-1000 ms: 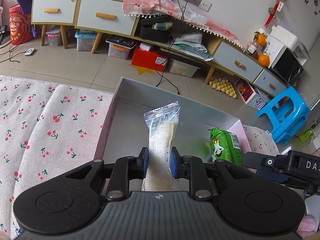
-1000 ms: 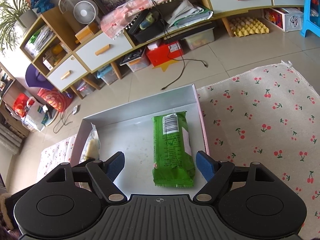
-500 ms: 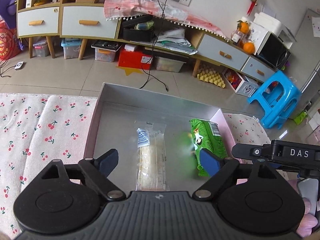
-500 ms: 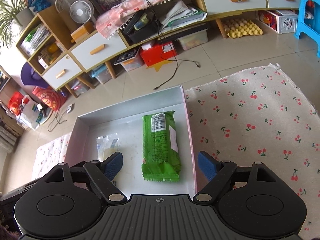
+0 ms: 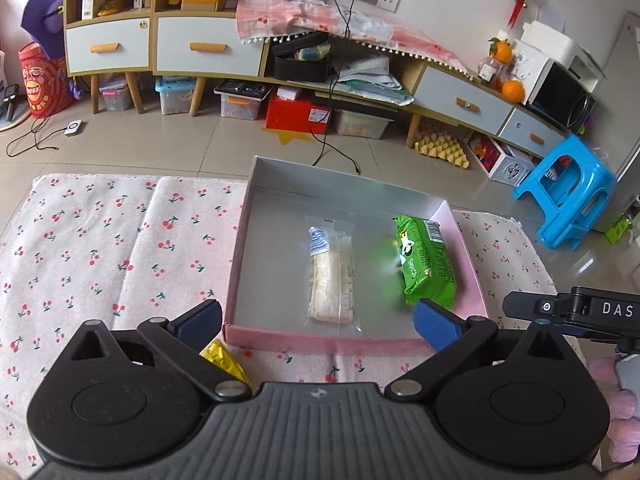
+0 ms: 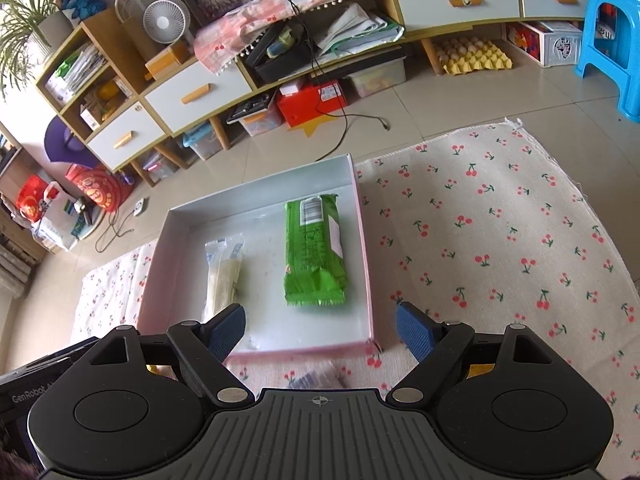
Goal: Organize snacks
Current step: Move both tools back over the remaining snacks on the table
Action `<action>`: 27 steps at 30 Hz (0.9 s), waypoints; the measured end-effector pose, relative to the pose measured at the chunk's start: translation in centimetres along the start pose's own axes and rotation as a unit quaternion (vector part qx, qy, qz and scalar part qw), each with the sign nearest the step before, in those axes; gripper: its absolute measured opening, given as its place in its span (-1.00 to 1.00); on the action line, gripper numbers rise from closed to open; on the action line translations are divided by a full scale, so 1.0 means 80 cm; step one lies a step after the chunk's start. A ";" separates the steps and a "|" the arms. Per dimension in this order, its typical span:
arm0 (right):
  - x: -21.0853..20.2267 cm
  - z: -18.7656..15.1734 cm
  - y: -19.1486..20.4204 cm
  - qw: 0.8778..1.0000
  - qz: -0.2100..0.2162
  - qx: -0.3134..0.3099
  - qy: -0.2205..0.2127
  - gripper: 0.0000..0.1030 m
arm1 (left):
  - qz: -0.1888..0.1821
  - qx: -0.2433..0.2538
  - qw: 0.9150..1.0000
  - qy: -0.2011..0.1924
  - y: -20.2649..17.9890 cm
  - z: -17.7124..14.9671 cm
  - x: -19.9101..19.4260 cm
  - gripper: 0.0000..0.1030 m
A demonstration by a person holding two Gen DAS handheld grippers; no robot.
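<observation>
A pink box with a silver inside (image 5: 320, 345) (image 6: 368, 264) stands on the cherry-print cloth. In it lie a clear pack of pale wafers (image 5: 332, 280) (image 6: 222, 272) on the left and a green snack pack (image 5: 426, 260) (image 6: 314, 248) on the right. My left gripper (image 5: 318, 320) is open and empty, above the box's near wall. My right gripper (image 6: 320, 330) is open and empty at the same near wall. A yellow snack (image 5: 222, 358) lies on the cloth under the left gripper. A blurred pack (image 6: 316, 378) lies on the cloth under the right gripper.
The cherry-print cloth (image 5: 112, 248) (image 6: 500, 240) spreads to both sides of the box. Beyond it are tiled floor, a low cabinet with drawers (image 5: 208, 48), storage boxes, a cable (image 5: 332, 148) and a blue stool (image 5: 568, 196). The right gripper's body (image 5: 580, 312) shows at right.
My left gripper let go of the wafer pack, which now lies flat in the box, then opened wide and pulled back. My right gripper also drew back from the box, still open.
</observation>
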State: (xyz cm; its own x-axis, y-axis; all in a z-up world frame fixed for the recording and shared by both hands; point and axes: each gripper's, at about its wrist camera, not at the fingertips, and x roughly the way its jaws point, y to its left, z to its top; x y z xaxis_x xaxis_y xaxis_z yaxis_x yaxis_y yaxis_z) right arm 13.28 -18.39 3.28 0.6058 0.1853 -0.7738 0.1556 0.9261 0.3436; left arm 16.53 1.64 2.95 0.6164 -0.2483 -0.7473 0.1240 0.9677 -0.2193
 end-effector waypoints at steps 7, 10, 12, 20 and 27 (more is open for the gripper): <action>-0.021 -0.022 0.010 1.000 -0.005 -0.009 0.012 0.64 | 0.031 0.012 0.999 0.010 0.002 -0.018 -0.023 0.99; -0.027 -0.032 0.014 1.000 -0.005 -0.015 0.016 0.64 | 0.039 0.015 0.999 0.009 0.005 -0.028 -0.033 0.99; -0.029 -0.040 0.017 1.000 -0.004 -0.020 0.018 0.64 | 0.040 0.014 0.999 0.011 0.006 -0.034 -0.037 0.99; -0.026 -0.072 0.018 0.999 -0.002 -0.038 0.022 0.64 | 0.049 0.021 0.999 0.007 0.019 -0.062 -0.045 0.99; -0.025 -0.090 0.006 0.998 -0.002 -0.052 0.033 0.64 | 0.060 0.052 0.997 0.010 0.033 -0.086 -0.050 0.99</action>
State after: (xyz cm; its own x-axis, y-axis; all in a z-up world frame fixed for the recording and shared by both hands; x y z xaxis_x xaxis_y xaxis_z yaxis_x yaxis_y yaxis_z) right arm 6.51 -15.95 1.13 0.5522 0.1999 -0.8094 0.0734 0.9554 0.2861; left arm 9.03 4.90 1.07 0.6156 -0.1304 -0.7772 0.1317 0.9894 -0.0617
